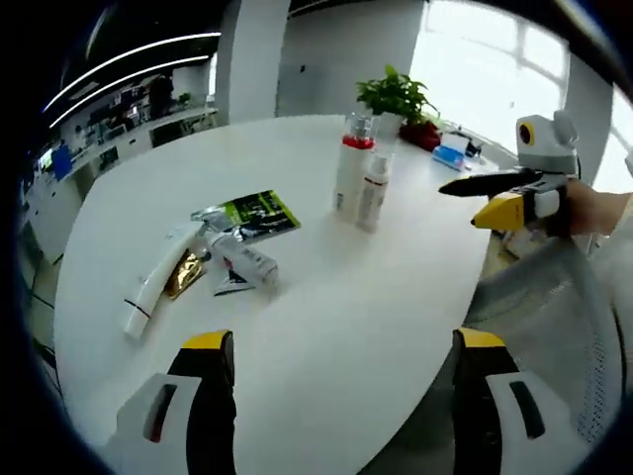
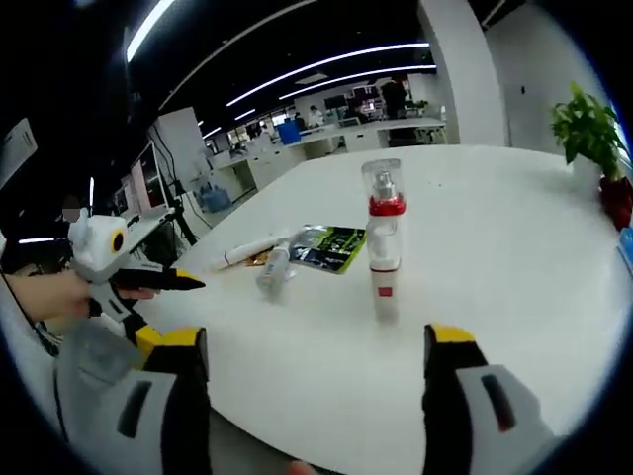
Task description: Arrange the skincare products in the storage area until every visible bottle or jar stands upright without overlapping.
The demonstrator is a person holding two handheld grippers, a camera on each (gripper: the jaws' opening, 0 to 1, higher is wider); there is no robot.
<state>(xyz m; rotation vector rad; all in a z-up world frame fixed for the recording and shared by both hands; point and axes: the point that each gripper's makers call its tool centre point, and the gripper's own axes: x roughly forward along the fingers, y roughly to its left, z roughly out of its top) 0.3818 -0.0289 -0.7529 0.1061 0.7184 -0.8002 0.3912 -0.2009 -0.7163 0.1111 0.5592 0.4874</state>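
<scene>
**Two bottles up, a pile still lying flat**

Our left claw (image 1: pixel 341 381) rises from the bottom of the left gripper view with its jaws wide apart and nothing between them. Our right claw (image 2: pixel 315 381) stands the same way in the right gripper view, apart and empty. Both hang over the near edge of the smooth white round table (image 1: pixel 326 327), likely pausing between picks.

Just above centre in the left gripper view, a tall white bottle (image 1: pixel 351 168) with a red collar and clear domed cap stands upright. A shorter white bottle (image 1: pixel 375 191) stands just beside it, perhaps touching; we cannot tell.

At centre left lies the unfinished part: a long white tube (image 1: pixel 156 282) on its side, a round white bottle (image 1: pixel 245 259) tipped over, a shiny gold packet (image 1: pixel 184 274) and a glossy green sachet (image 1: pixel 259 212), crowded and overlapping.

A leafy potted plant (image 1: pixel 398 97) sits at the upper centre, well apart.

We judge the fallen bottle and tube come next; being round and slick, they may roll.
</scene>
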